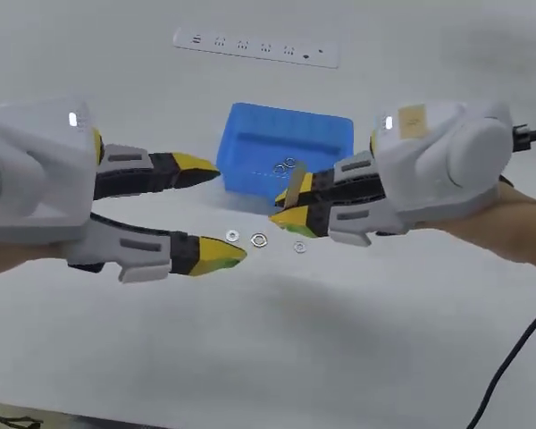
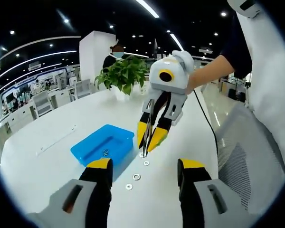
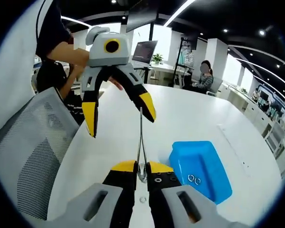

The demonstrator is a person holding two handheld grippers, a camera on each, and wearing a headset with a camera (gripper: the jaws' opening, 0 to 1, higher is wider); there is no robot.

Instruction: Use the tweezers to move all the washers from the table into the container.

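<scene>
Two claws face each other over the white table [image 1: 277, 340]. The left claw [image 1: 228, 212] hangs spread wide with nothing in it. My guess is it is held aside as a spare while the other does the fine work. Just past its lower tip, three washers [image 1: 258, 239] lie loose in a short row between the two claws.

Behind that row, near both sets of tips, stands the blue tub [image 1: 290, 121] with two more washers already inside, so each carry looks short. The right claw [image 1: 286, 207] is clenched on the tweezers [image 3: 141, 137], whose thin legs reach out past its tips toward the row. A squeeze there would pinch them shut, I reckon.

Bare table lies all around. The tub's near wall is the one edge to lift over, and the left claw's tips sit close to that path.
</scene>
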